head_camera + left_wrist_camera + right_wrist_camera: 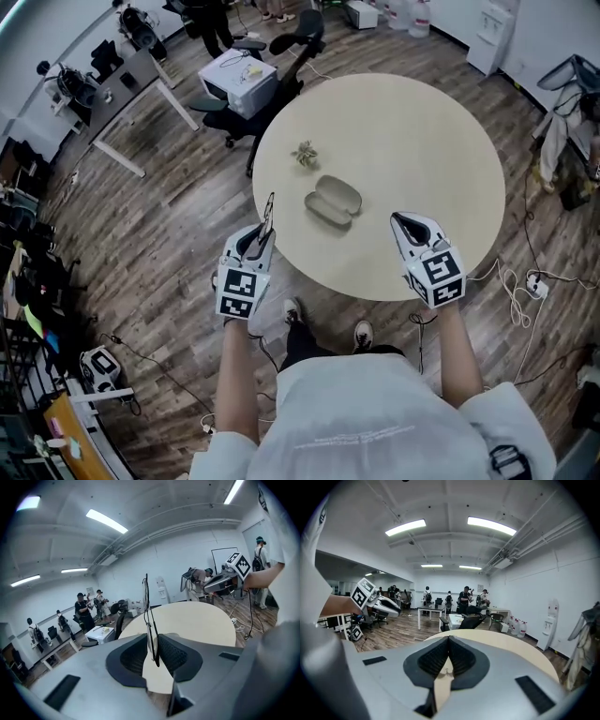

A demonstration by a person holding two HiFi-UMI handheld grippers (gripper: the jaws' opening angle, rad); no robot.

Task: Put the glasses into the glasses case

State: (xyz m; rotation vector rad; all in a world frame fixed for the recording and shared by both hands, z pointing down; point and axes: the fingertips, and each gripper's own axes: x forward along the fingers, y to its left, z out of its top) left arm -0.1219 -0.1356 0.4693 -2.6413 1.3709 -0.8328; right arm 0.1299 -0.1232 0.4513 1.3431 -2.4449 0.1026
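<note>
The glasses case (333,200) lies open on the round beige table (422,131), a little left of the middle. My left gripper (257,242) hovers at the table's near left edge, shut on the thin-framed glasses (268,214). In the left gripper view the glasses (147,606) stand upright, edge-on, clamped between the black pads (174,656) of that gripper (153,644). My right gripper (411,229) is held over the near right part of the table, shut with nothing in it; its jaws (448,641) meet at the tips. The case does not show in either gripper view.
A small greenish crumpled object (304,155) lies on the table behind the case. An office chair (286,66) and a white box (237,78) stand past the table's far left edge. A desk (122,89) is further left. Cables (517,281) lie on the floor at right.
</note>
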